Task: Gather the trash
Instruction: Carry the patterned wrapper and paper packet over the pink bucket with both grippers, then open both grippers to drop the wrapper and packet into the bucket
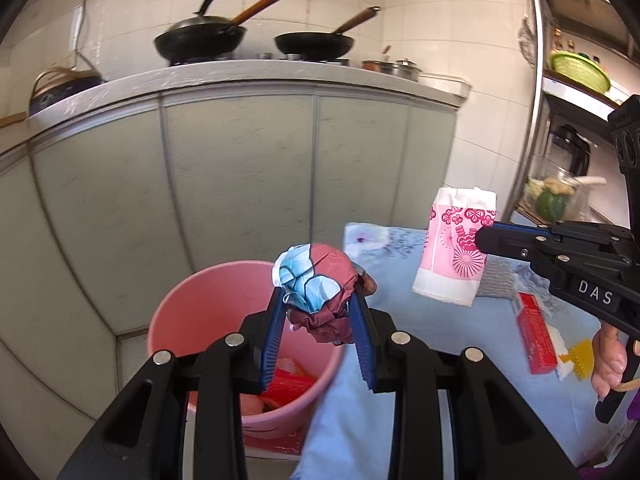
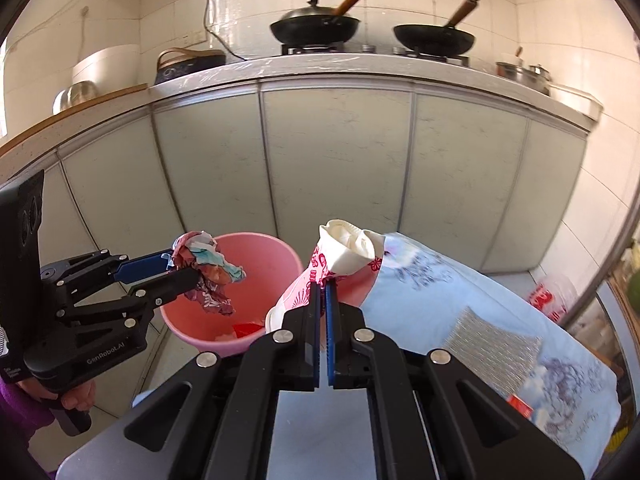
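The scene is a kitchen with white wall tiles and a long row of pale grey-green cabinet doors (image 2: pixel 336 160) under a speckled light counter (image 2: pixel 360 70). On the stove stand two black woks (image 1: pixel 200 38) with wooden handles, and small steel pots are at the far right of the counter. In front of the cabinets there is a table covered with a light blue cloth (image 2: pixel 460 292) that has a faded flower print; on it lie a shiny silver textured sheet (image 2: pixel 492 344) and a flat red box (image 1: pixel 536 332).

A round pink plastic bucket (image 1: pixel 192 304) stands on the floor beside the table, with some red and pale trash inside.

The left gripper (image 1: pixel 318 316) has its blue ribbed pads closed on a crumpled wrapper ball (image 1: pixel 316 280), dark red, pink and light blue, just above the bucket rim. The right gripper (image 2: pixel 323 292) has its jaws pressed nearly together on a soft pink-and-white tissue pack (image 2: pixel 340 256) with red flower pattern, held in the air near the bucket and above the table edge.
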{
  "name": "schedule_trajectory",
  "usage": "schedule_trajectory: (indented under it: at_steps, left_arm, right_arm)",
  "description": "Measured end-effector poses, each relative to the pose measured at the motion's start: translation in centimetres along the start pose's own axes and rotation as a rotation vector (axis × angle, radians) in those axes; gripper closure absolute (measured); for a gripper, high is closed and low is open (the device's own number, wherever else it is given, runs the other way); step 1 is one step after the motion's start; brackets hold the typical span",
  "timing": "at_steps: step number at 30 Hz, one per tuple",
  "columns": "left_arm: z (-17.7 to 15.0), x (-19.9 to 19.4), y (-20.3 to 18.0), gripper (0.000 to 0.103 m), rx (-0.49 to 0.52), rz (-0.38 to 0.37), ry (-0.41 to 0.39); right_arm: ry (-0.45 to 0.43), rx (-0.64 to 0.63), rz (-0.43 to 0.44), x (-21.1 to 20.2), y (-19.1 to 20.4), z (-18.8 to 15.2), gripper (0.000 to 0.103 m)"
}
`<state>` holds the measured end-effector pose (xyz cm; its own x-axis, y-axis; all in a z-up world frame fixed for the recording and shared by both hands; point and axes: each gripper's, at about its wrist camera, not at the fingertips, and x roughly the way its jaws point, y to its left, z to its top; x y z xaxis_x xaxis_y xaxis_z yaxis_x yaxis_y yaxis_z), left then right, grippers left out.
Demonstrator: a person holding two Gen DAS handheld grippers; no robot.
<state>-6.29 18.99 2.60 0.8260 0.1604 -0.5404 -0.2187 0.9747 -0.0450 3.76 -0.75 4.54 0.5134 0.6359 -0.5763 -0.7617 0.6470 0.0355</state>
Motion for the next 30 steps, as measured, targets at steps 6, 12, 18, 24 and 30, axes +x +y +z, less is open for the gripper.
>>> schedule_trajectory:
  at_steps: [6,12,18,24,30]
  left_arm:
    - [-0.7,1.1,3.4,0.071,-0.076,0.061,0.02]
    - [-1.6,2.9,6.2,0.071,-0.143,0.116,0.059]
    - [-2.2,5.0,8.3,0.071,-0.193,0.156,0.1]
    - [-2.7,7.4,9.7,0.071,-0.238,0.165,0.141]
    - [-3.2,9.8,9.6,0.071,-0.216,0.176,0.179]
  right_arm:
    - [0.015,-0.065,0.038,3.5,2.3,1.5,0.1]
    - [0.053,-0.117,0.079,6.7,4.7,1.9,0.1]
    - [0.092,-0.181,0.093,9.4,7.1,1.3,0.1]
    - [0.15,-0.196,0.101,11.8,8.2,-0.1,0.1]
    - [0.196,-0.185,0.1,13.8,8.4,-1.3,0.1]
